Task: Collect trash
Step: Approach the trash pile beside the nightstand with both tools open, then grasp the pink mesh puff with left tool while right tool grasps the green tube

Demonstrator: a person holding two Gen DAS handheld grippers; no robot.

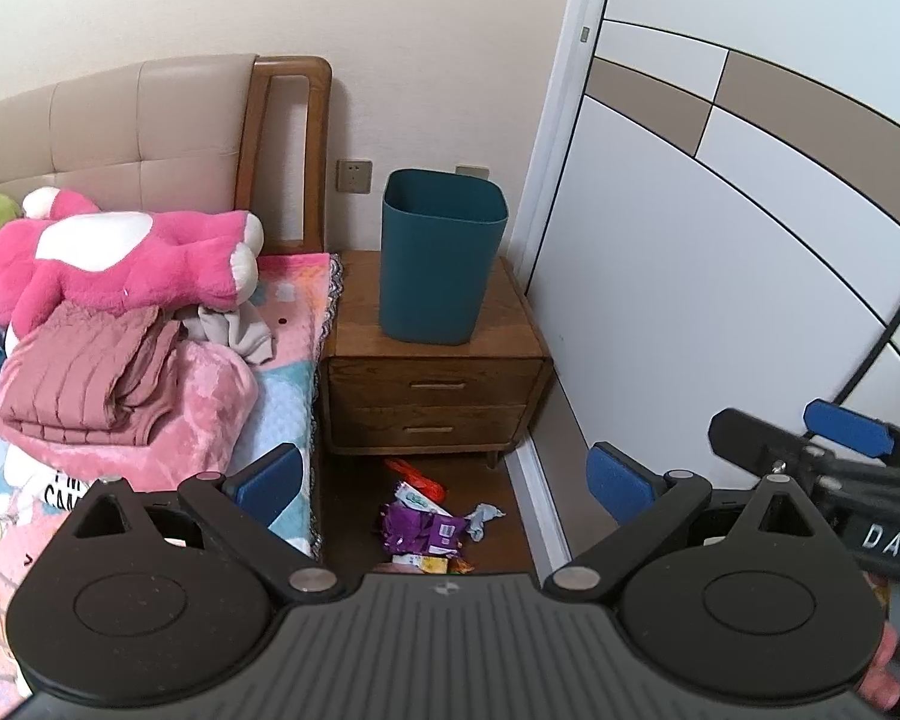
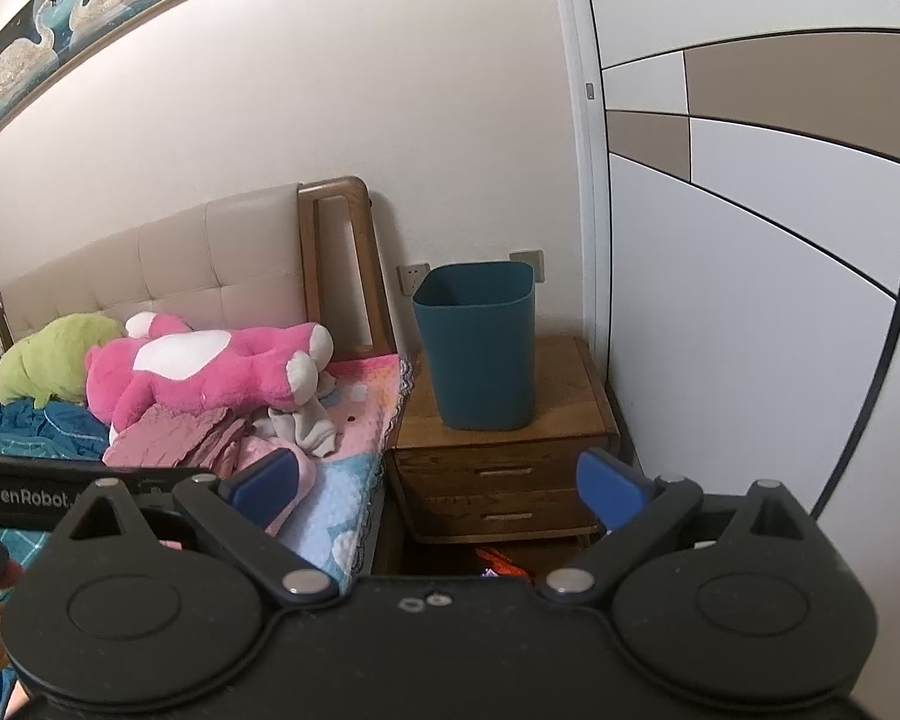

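Both the left gripper (image 1: 444,483) and right gripper (image 2: 438,480) gape empty; the floor's wrappers (image 1: 421,525) look light, crinkly, best pinched at an edge.

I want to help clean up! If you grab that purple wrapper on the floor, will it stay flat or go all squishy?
Probably squishy: the purple wrapper already lies crumpled, so it looks like thin, floppy film. It is likely very light. Its shiny surface might slip between the fingers.
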